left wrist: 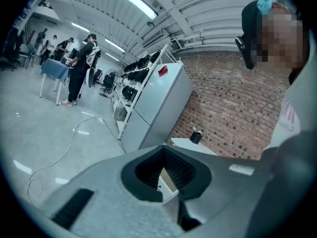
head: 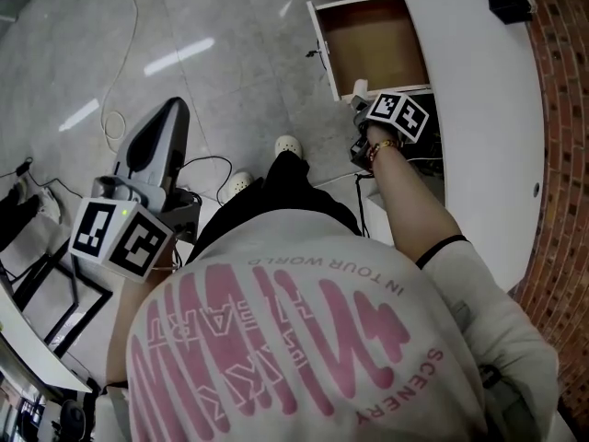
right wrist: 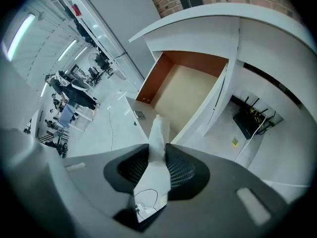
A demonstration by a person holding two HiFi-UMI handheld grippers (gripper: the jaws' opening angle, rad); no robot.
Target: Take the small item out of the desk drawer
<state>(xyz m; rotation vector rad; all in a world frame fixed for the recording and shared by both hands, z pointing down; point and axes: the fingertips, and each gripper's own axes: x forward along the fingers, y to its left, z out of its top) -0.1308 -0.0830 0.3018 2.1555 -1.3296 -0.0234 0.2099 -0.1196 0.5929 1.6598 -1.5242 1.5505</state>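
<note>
Right gripper (head: 361,99) sat at 1 o'clock in the head view, at the front edge of the open drawer (head: 373,49), and was clamped on the item (head: 359,88). The right gripper view showed the same thing. The small white item (right wrist: 159,128) was pinched between the pads and stuck out past the tips toward 12 o'clock. It was above the drawer's front rim, outside the box. The drawer (right wrist: 183,93) had a bare beige bottom and brown walls, and stood pulled out from under the white desk (head: 488,109).

Left gripper (head: 170,118) sat at 9 o'clock, well apart from the drawer, over the floor. In its own view the left gripper (left wrist: 166,170) had its jaw tips closed together with nothing between them.

A black box (head: 509,3) sat on the desk at 1 o'clock.
</note>
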